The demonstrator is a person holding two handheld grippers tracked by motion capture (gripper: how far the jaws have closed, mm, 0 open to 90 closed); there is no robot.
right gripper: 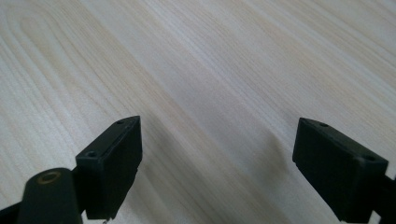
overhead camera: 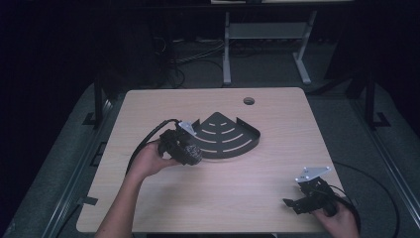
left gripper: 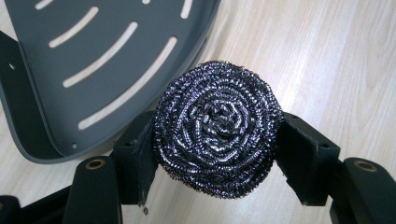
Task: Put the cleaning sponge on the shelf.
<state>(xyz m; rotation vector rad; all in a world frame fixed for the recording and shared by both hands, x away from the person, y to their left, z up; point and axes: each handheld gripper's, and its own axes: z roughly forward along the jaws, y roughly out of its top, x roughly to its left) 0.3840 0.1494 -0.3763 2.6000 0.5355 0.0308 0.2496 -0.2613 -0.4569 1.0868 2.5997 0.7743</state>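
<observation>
A round steel-wool scourer (left gripper: 218, 129) sits squeezed between the two black jaws of my left gripper (left gripper: 215, 149), which is shut on it. From above, that gripper (overhead camera: 190, 154) hovers at the near left edge of a dark fan-shaped slotted tray (overhead camera: 233, 141) with a low rim, and the scourer (overhead camera: 192, 155) shows at its tip. In the left gripper view the tray (left gripper: 56, 56) lies just beyond the scourer, to the upper left. My right gripper (overhead camera: 293, 204) rests at the table's near right corner, jaws wide apart over bare wood (right gripper: 215, 163).
The light wooden table (overhead camera: 218, 183) has a round cable hole (overhead camera: 248, 101) near its far edge. A black cable (overhead camera: 148, 139) trails from the left gripper. Beyond the table stand desk legs (overhead camera: 227, 49) and loose cables on a dark floor.
</observation>
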